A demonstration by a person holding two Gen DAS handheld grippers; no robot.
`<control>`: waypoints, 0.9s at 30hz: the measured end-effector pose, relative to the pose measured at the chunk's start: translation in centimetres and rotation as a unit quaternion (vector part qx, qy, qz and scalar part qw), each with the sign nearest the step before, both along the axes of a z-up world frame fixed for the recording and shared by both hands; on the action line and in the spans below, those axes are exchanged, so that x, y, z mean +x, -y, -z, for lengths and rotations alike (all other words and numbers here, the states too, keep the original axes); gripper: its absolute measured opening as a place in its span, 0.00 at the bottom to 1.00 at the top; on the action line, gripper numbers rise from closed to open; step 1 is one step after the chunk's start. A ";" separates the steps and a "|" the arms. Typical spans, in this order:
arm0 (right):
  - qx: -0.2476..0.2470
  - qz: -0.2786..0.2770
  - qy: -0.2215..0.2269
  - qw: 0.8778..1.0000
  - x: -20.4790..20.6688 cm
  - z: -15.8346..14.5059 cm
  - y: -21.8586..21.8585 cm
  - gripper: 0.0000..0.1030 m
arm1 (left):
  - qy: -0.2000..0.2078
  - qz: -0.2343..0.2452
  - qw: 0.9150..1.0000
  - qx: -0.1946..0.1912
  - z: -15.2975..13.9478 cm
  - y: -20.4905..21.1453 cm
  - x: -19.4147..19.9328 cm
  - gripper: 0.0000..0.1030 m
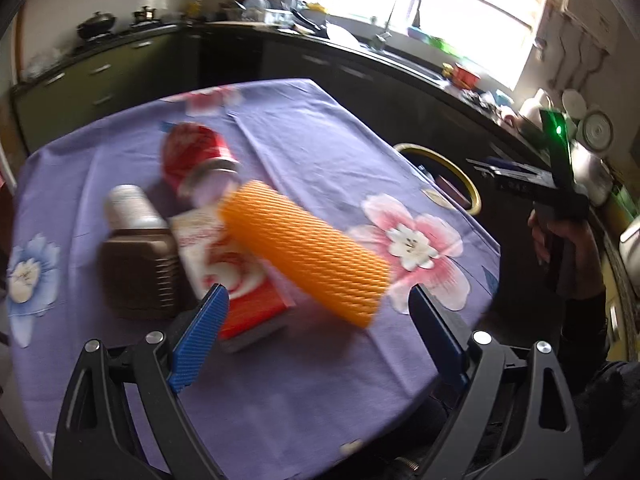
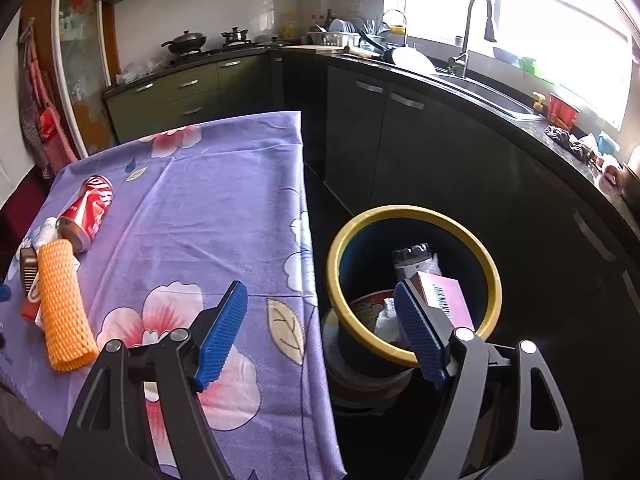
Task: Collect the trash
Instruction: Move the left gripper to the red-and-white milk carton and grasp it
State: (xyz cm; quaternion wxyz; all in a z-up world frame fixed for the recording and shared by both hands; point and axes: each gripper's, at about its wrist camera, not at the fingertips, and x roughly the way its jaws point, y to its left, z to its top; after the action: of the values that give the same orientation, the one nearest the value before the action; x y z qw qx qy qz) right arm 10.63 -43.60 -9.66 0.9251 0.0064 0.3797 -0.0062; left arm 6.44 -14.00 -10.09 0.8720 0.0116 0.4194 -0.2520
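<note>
Lying flat, orange foam sleeve (image 1: 306,252), long axis diagonal across tablecloth (image 1: 320,140)

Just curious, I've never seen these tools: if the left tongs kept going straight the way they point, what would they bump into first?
Most likely the orange foam net sleeve, which lies across the middle of the gap between the open left tongs. The picture is blurred, so depth is uncertain; the red carton beneath it is close too.

left tongs (image 1: 316,300): jaws wide, empty, angled down; right tongs (image 2: 320,300): jaws wide, empty, angled down
</note>
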 end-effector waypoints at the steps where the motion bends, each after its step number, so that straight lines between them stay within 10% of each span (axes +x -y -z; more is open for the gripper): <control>1: 0.004 -0.003 0.001 1.000 -0.2 0.0 -0.1 0.73 | -0.005 0.002 1.000 0.003 0.2 0.5 0.1 0.84; 27: 0.037 -0.054 0.012 0.998 -0.4 0.2 -1.2 0.73 | -0.047 -0.108 0.991 0.069 4.3 -1.0 2.7 0.73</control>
State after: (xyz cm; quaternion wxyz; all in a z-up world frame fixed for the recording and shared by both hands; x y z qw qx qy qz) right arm 10.18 -42.39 -9.90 0.9278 0.0201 0.3680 0.0582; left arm 9.16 -12.96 -14.36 0.8704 0.0140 0.4754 -0.1274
